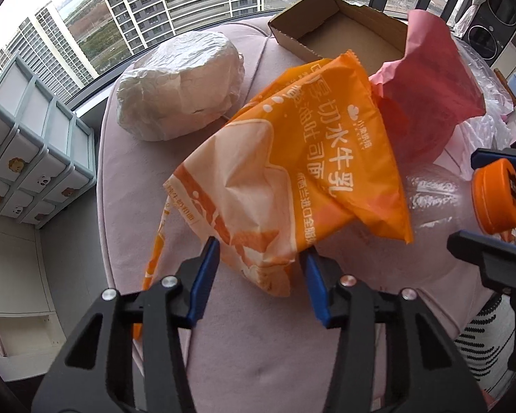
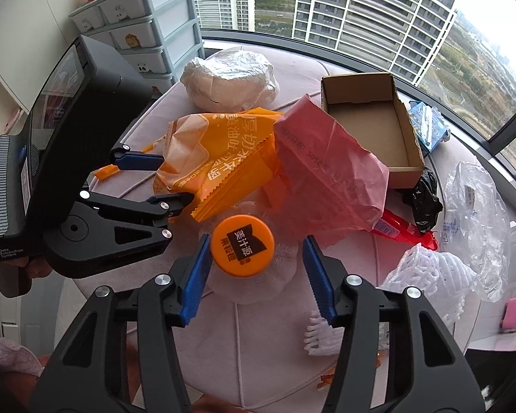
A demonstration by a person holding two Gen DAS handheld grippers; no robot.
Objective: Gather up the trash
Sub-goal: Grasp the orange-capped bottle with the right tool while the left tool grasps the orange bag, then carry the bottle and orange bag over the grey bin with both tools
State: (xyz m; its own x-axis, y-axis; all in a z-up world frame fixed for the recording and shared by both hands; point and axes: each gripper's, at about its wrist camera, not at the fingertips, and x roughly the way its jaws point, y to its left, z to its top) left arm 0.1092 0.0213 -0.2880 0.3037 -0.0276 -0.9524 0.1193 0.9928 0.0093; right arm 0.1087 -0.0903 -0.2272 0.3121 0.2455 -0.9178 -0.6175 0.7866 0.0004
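Pink ottoman (image 2: 244,344) carries the trash. Far left edge: white wrapped bundle (image 2: 228,81), untouched. Left gripper (image 1: 259,258) spread wide, fingers straddling the near corner of the orange bag (image 1: 292,172); nothing gripped yet. Bag is thin film, light, limp, likely slick; judged best pinched at a crimped seam or bunched corner. Centre: clear bottle (image 1: 426,206) lying partly under the bag, orange cap (image 2: 242,246) facing the right gripper (image 2: 256,268), which is open with the cap between its pads, not clamped. Bottle looks empty, light, crushable; neck below the cap is the stiffest hold. Right: red bag (image 2: 327,172), cardboard box (image 2: 368,124).
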